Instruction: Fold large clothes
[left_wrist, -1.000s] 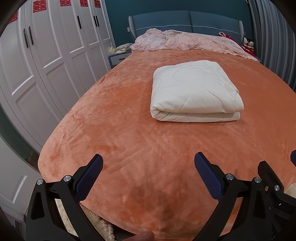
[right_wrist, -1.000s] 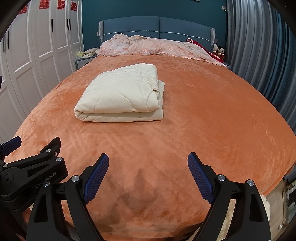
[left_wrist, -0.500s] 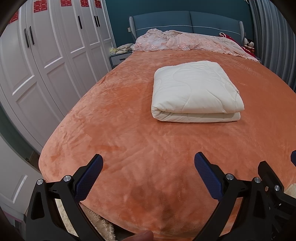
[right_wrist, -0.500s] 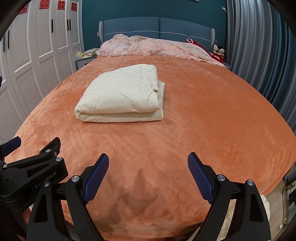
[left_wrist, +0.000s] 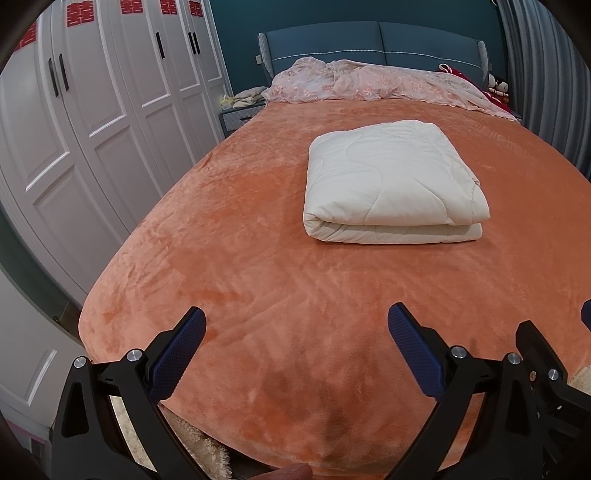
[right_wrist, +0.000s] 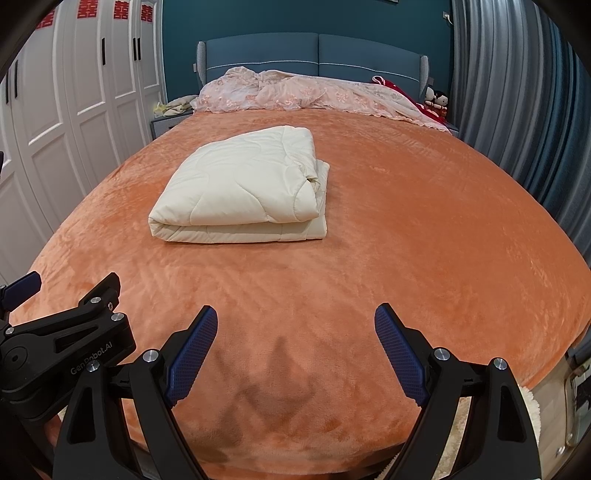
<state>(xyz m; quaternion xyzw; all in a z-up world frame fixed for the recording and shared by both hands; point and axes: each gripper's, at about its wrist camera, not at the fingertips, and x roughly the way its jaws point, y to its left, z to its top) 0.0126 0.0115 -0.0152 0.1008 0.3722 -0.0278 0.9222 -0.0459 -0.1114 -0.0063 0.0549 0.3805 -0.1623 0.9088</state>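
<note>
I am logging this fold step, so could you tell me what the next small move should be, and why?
Probably none beyond withdrawing: the cream quilt already lies folded in a neat stack on the orange bedspread, and both the left tongs and right tongs hover open and empty near the foot of the bed, well short of it.

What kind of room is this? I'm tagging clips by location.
A home bedroom, most likely: a wide bed with a blue padded headboard, white wardrobe doors along one side, and a folded cream quilt lying on the orange bedspread.
</note>
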